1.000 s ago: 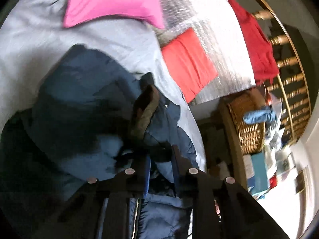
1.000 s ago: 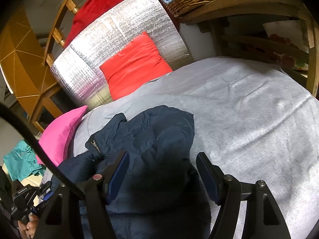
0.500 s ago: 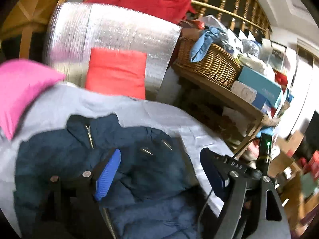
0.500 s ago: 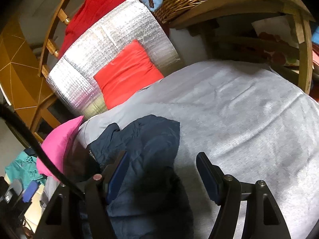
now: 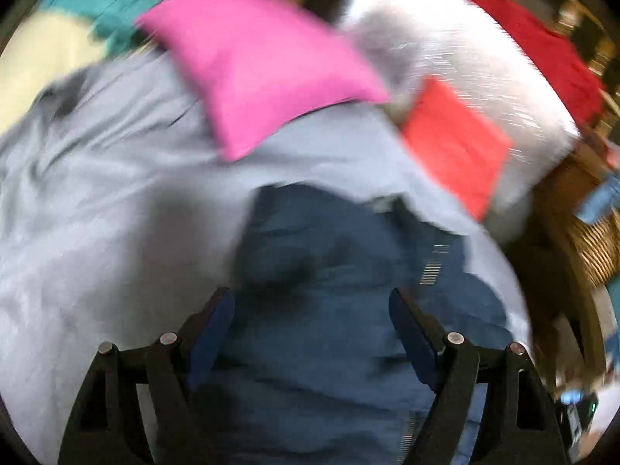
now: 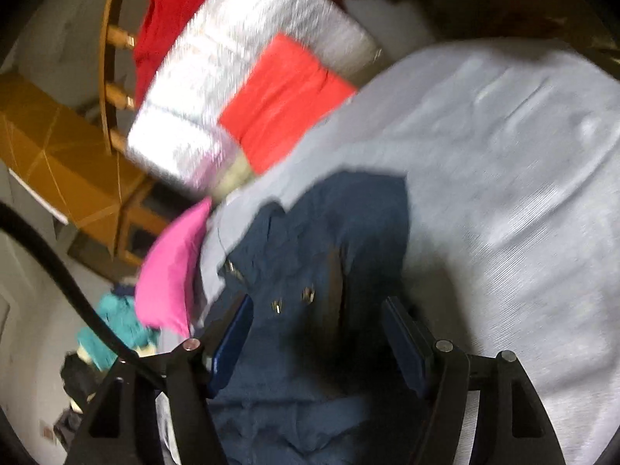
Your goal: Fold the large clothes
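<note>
The left gripper (image 5: 312, 316) tilts down over the navy jacket (image 5: 348, 290), its fingers (image 5: 215, 325) spread wide with nothing pinched; the blur leaves it unclear whether they brush the cloth. The jacket lies on the near part of the grey bed cover (image 5: 97, 213), the pink pillow (image 5: 263, 66) beyond it. The right gripper (image 6: 316, 325) angles down over the same jacket, jaws apart and empty.

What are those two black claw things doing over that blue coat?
A person holds a grabber in each hand to fold a dark blue jacket spread on a grey bed cover. Both the left gripper and the right gripper hang open above it, gripping nothing. A pink pillow lies near the jacket's top.
</note>
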Demonstrator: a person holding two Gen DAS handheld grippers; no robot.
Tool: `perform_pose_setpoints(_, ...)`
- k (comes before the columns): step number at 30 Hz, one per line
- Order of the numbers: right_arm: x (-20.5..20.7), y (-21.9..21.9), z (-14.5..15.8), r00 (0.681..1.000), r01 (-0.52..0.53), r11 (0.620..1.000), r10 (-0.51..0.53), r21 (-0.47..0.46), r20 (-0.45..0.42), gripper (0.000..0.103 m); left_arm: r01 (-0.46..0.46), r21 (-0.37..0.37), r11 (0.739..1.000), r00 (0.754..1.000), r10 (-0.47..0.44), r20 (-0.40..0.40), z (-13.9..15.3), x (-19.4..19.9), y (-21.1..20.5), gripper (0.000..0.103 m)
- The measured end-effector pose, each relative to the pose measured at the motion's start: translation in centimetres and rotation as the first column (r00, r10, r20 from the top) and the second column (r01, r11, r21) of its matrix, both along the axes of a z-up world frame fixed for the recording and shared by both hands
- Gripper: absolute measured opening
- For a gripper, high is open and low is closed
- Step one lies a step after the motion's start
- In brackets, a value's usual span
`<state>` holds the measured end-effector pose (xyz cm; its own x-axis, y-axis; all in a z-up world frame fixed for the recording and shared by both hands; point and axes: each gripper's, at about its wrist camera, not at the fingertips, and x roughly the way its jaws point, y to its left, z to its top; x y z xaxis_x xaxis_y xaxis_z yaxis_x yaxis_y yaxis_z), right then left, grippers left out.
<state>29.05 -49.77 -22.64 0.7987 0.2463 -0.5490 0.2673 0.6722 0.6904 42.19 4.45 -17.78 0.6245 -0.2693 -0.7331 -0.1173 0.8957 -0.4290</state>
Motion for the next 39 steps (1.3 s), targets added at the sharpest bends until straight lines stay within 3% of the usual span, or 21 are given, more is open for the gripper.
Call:
perform_pose_setpoints(3, 2.4, 2.2, -1.8, 0.992, -0.060, 0.997, 0.055, -0.039, -0.109, 0.072, -0.022, 0.015, 1.000, 0.998, 0.023, -0.062, -2.0, 0.7, 1.6, 0.081)
perform_pose_setpoints(6, 3.7, 3.9, -3.0, 0.983, -0.065, 0.993, 0.046, -0.104, -0.176, 0.068, 0.012, 0.051, 0.999, 0.992, -0.005, -0.130, -3.5, 1.4, 1.0, 0.080)
perform_pose_setpoints(7, 3.8, 4.2, -3.1, 0.983, -0.065, 0.990, 0.042, -0.128, -0.181, 0.055, 0.023, 0.050, 0.999, 0.990, -0.016, -0.140, -3.8, 1.4, 0.8, 0.078)
perform_pose_setpoints(8, 4.0, 4.7, -3.0, 0.981, -0.076, 0.985, 0.046, -0.158, -0.188, 0.033, 0.040, 0.053, 0.998, 0.987, -0.031, -0.156, -4.3, 1.6, 0.7, 0.074)
perform_pose_setpoints(11, 3.9, 5.3, -1.7, 0.988, -0.057, 0.969, 0.021, -0.241, -0.151, 0.015, 0.076, 0.067, 0.995, 0.981, -0.063, -0.184, -4.7, 1.3, -0.3, 0.069)
perform_pose_setpoints(15, 3.0, 5.1, 1.0, 1.000, 0.012, 0.952, -0.017, -0.305, -0.015, 0.010, 0.079, 0.091, 0.993, 0.988, -0.066, -0.138, -3.6, 1.0, -0.8, 0.069)
perform_pose_setpoints(18, 3.8, 5.3, 2.2, 0.998, 0.052, 0.915, -0.037, -0.400, 0.047, 0.009, 0.075, 0.133, 0.988, 0.993, -0.061, -0.102, -3.0, 0.8, -1.2, 0.069)
perform_pose_setpoints(20, 4.8, 5.0, 1.3, 0.999, 0.034, 0.917, -0.032, -0.398, 0.012, 0.010, 0.078, 0.146, 0.986, 0.992, -0.061, -0.115, -3.6, 1.3, -1.4, 0.069)
perform_pose_setpoints(22, 6.1, 4.3, -1.0, 0.996, -0.008, 0.926, -0.026, -0.378, -0.086, 0.009, 0.077, 0.132, 0.988, 0.988, -0.059, -0.141, -4.4, 1.8, -1.3, 0.069)
perform_pose_setpoints(25, 6.6, 3.0, -2.4, 0.989, -0.026, 0.957, -0.018, -0.288, -0.146, 0.011, 0.067, 0.115, 0.991, 0.989, -0.051, -0.141, -4.6, 2.2, -0.9, 0.069)
perform_pose_setpoints(27, 6.1, 2.0, -1.7, 0.991, -0.007, 0.969, -0.026, -0.245, -0.132, 0.022, 0.055, 0.098, 0.994, 0.992, -0.043, -0.120, -4.2, 2.3, -0.4, 0.069)
perform_pose_setpoints(28, 5.7, 1.3, -0.9, 0.994, 0.013, 0.971, -0.039, -0.238, -0.103, 0.041, 0.046, 0.082, 0.996, 0.994, -0.037, -0.103, -3.9, 2.3, 0.0, 0.069)
perform_pose_setpoints(29, 5.1, 0.5, -0.1, 0.997, 0.037, 0.972, -0.053, -0.233, -0.061, 0.072, 0.039, 0.068, 0.997, 0.996, -0.032, -0.089, -3.7, 2.2, 0.4, 0.070)
perform_pose_setpoints(31, 4.1, -1.0, 0.7, 0.994, 0.107, 0.966, -0.112, -0.235, -0.010, 0.090, 0.027, 0.047, 0.999, 0.997, -0.024, -0.077, -3.7, 2.5, 0.9, 0.072)
perform_pose_setpoints(35, 4.0, -3.9, 0.1, 0.989, 0.138, 0.976, -0.144, -0.170, -0.025, 0.090, 0.021, -0.032, 0.999, 0.995, -0.024, -0.092, -4.7, 3.4, 1.9, 0.075)
perform_pose_setpoints(39, 6.1, -4.4, -3.0, 0.994, 0.060, 0.997, -0.063, -0.038, -0.087, 0.090, 0.048, -0.156, 0.987, 0.989, -0.069, -0.130, -6.0, 3.9, 1.8, 0.075)
